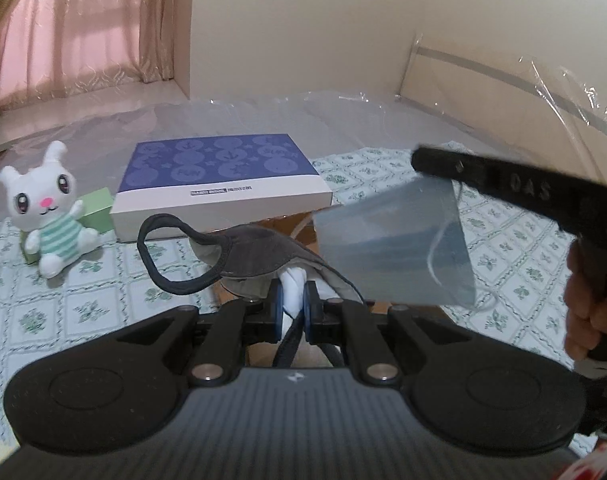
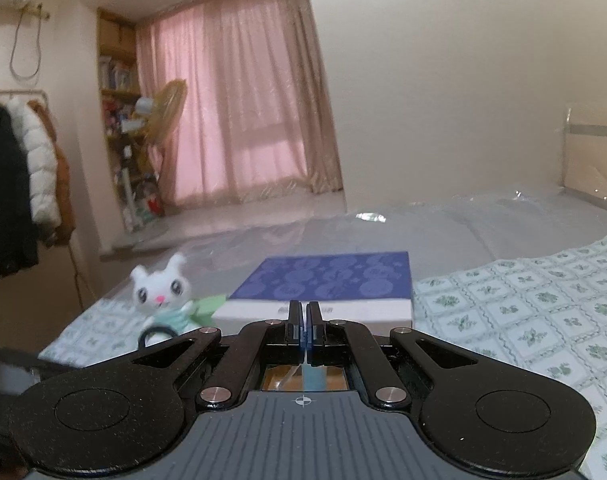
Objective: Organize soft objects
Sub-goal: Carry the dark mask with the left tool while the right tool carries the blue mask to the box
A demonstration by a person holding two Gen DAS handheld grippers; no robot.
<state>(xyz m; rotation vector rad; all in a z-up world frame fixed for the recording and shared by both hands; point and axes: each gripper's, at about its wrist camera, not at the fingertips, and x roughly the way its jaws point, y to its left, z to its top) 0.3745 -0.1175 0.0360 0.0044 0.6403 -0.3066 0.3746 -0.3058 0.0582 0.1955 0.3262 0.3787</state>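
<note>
In the left wrist view my left gripper (image 1: pixel 292 306) is shut on a grey face mask (image 1: pixel 255 252), pinching its white lining between the blue pads. One ear loop (image 1: pixel 159 252) curls out to the left. My right gripper (image 1: pixel 427 166) reaches in from the right, a hand (image 1: pixel 583 304) on its grip, and a translucent bluish plastic pouch (image 1: pixel 387 244) hangs from its tip beside the mask. In the right wrist view the right gripper (image 2: pixel 305 322) is shut with a thin strip of the pouch (image 2: pixel 313 378) showing below the pads. A white rabbit plush (image 1: pixel 49 208) sits at the left.
A flat box with a blue patterned lid (image 1: pixel 223 184) lies on the green-flowered bedspread (image 1: pixel 103 312) behind the mask, with a green block (image 1: pixel 97 208) behind the rabbit. Clear plastic sheeting (image 1: pixel 343 120) covers the far mattress and headboard (image 1: pixel 503 80). Pink curtains (image 2: pixel 243 120) and a coat rack (image 2: pixel 27 160) stand beyond.
</note>
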